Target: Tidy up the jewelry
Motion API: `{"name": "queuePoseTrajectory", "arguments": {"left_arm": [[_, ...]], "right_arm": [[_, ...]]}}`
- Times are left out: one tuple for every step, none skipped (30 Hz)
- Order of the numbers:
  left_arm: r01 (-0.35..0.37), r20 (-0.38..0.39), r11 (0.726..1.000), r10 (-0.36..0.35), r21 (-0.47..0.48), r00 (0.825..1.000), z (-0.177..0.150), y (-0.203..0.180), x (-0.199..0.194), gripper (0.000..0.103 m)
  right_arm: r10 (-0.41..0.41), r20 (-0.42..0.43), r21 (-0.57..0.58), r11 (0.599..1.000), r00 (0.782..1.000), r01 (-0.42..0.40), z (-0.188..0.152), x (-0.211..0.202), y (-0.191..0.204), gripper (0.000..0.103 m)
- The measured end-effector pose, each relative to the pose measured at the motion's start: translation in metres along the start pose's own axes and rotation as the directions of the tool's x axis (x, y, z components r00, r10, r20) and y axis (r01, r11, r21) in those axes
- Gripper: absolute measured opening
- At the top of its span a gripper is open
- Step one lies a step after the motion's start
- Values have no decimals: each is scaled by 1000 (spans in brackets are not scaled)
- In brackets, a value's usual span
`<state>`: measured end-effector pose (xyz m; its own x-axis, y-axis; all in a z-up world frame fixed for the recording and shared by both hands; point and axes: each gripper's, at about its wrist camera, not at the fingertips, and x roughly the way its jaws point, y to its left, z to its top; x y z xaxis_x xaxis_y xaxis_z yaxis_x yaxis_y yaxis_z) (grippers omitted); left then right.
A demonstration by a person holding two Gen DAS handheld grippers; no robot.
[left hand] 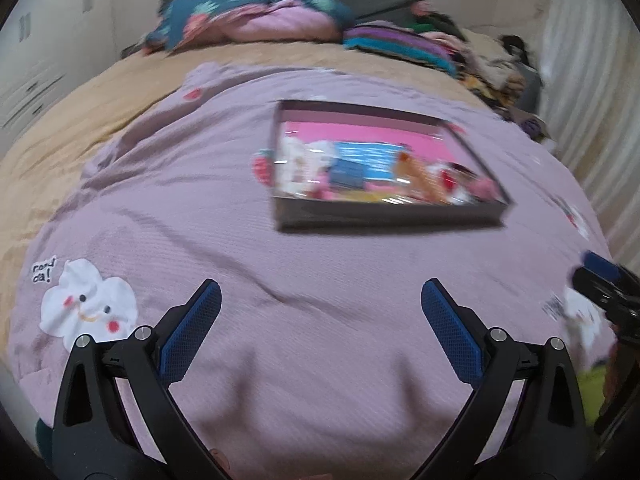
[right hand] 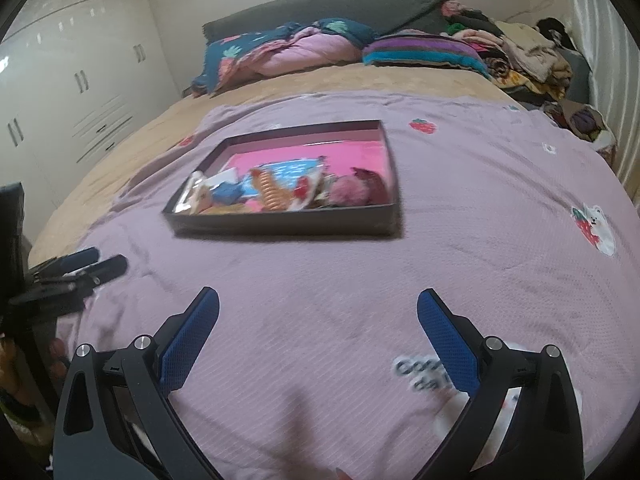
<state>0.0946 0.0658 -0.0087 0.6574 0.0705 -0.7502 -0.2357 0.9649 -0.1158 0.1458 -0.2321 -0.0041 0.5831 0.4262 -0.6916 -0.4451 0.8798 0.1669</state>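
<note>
holding both grippers over the bed, i am looking across a lilac blanket that is covering most of a tan bedspread. my left gripper is hanging with its blue-padded fingers spread wide apart and nothing between them; my right gripper is showing the same wide gap, its blue pads bare of any load. each gripper is showing up at the edge of the other's view, the left one as dark blurred fingers low on the left side of the right wrist view.

the jewelry tray, a shallow dark box with a pink floor, is lying flat on the blanket ahead of both grippers and well apart from them. its contents are crowding toward the near wall: a blue packet, an orange piece, a fluffy pink piece, and white items at the left end. they are too blurred for me to tell what kind of jewelry each one is.

a white smiling cloud patch is sitting on the blanket just left of my left gripper, and a strawberry bear patch is lying off to the right. folded bedding and clothes are piled along the dark headboard, with white cupboards standing to the left.
</note>
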Motion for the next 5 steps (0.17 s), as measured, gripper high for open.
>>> {"name": "queuePoseTrajectory", "arguments": {"left_arm": [[-16,-6,1000,16,-21,1000,6,10,7,94],[-56,-12,997,55,-48,998,15,27,19,94],[-87,-16,994,86,-65,996,21,38,27,94],[-130,-16,988,129,-83,992,31,56,40,94],[-187,-21,977,186,-101,982,40,75,52,94]], "right_arm": [[-21,5,10,1000,1000,21,3,5,-9,99],[-54,6,28,998,999,54,7,11,-22,99],[-103,-1,55,993,995,103,15,22,-43,99],[-144,-5,75,987,990,144,20,30,-60,99],[-204,-13,102,974,979,204,26,39,-81,99]]}}
